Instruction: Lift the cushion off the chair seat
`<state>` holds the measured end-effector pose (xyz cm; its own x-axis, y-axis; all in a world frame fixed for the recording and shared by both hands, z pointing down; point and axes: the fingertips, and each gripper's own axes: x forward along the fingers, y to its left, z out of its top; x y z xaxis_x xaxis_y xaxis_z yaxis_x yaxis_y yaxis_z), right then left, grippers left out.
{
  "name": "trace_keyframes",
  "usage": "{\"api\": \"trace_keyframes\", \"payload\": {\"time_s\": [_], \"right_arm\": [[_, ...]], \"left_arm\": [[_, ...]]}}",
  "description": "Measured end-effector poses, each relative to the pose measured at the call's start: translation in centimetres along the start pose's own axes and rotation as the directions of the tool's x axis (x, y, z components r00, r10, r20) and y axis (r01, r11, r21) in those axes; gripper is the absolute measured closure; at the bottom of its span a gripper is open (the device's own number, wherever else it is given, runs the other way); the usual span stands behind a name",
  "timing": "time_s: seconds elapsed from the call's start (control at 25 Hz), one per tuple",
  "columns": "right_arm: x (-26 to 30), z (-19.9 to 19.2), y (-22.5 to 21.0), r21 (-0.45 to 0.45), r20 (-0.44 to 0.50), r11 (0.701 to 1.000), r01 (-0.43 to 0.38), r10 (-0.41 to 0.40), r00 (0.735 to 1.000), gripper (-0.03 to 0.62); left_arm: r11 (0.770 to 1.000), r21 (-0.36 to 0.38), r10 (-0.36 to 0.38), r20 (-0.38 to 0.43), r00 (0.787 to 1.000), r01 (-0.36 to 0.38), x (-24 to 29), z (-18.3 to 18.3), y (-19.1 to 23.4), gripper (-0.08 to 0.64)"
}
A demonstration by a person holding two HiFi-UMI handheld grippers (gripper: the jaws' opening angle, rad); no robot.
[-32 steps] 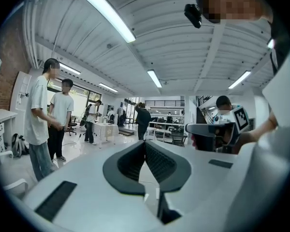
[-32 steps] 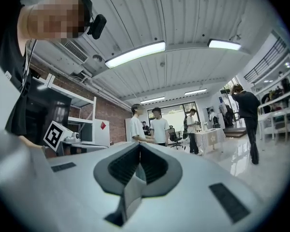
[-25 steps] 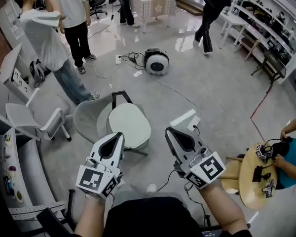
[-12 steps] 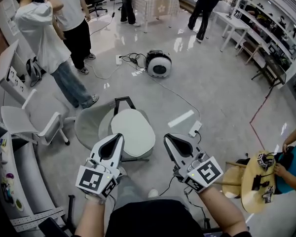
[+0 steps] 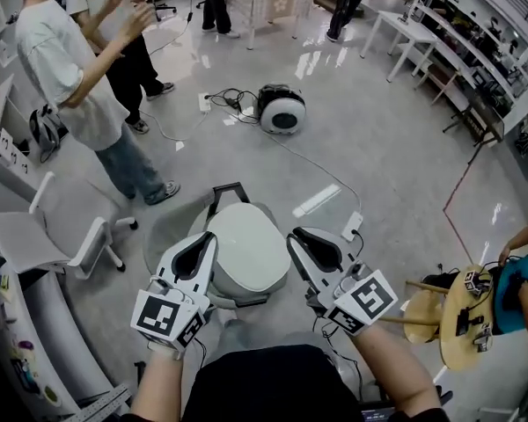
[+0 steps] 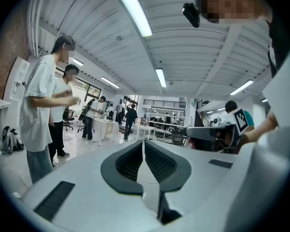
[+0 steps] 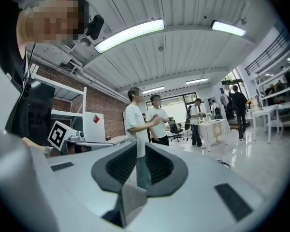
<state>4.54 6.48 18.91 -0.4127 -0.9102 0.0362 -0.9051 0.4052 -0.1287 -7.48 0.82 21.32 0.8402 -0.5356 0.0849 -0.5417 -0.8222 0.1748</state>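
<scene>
A pale oval cushion (image 5: 246, 249) lies on the seat of a low grey chair (image 5: 169, 227) with a black frame, straight ahead of me on the floor. My left gripper (image 5: 210, 239) hangs over the cushion's left edge, pointing level; its jaws meet at the tips (image 6: 144, 146) with nothing between them. My right gripper (image 5: 296, 236) hangs just off the cushion's right edge. Its jaws (image 7: 137, 151) are opening: a thin gap shows, with nothing in it. Neither gripper touches the cushion as far as I can see.
Two people (image 5: 66, 69) stand at the upper left beside a white office chair (image 5: 35, 236). A round white machine (image 5: 283, 112) with cables sits on the floor beyond. A power strip (image 5: 350, 227) lies right of the chair. A small round wooden table (image 5: 462, 323) stands at the right.
Both grippers have moved forward and slightly down, so the cushion now sits between them. The people at the upper left have shifted.
</scene>
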Motion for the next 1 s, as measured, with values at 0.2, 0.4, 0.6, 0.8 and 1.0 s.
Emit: {"api": "trace_keyframes", "payload": {"time_s": [0.2, 0.4, 0.6, 0.8, 1.0], "right_arm": [[2.7, -0.5, -0.4, 0.024, -0.026, 0.999, 0.024, -0.023, 0.999, 0.52], [3.5, -2.1, -2.1, 0.071, -0.072, 0.997, 0.027, -0.022, 0.997, 0.489], [3.3, -4.2, -4.8, 0.121, -0.126, 0.993, 0.006, 0.009, 0.992, 0.463], [3.7, -8.8, -7.8, 0.2, -0.225, 0.98, 0.004, 0.042, 0.973, 0.425], [3.8, -14.8, -10.9, 0.247, -0.345, 0.968, 0.041, 0.049, 0.937, 0.399]], "left_arm": [[1.0, -0.015, -0.022, -0.034, 0.999, 0.021, 0.8, -0.4, 2.6, 0.546], [1.0, -0.022, -0.019, -0.069, 0.997, 0.018, 2.0, -1.8, 3.1, 0.546], [0.999, -0.026, 0.021, -0.103, 0.994, -0.024, 3.2, -3.3, 3.0, 0.546], [0.997, -0.029, 0.067, -0.148, 0.987, -0.072, 3.8, -4.6, 3.1, 0.529], [0.991, -0.014, 0.128, -0.214, 0.969, -0.134, 3.8, -7.1, 3.5, 0.517]]}}
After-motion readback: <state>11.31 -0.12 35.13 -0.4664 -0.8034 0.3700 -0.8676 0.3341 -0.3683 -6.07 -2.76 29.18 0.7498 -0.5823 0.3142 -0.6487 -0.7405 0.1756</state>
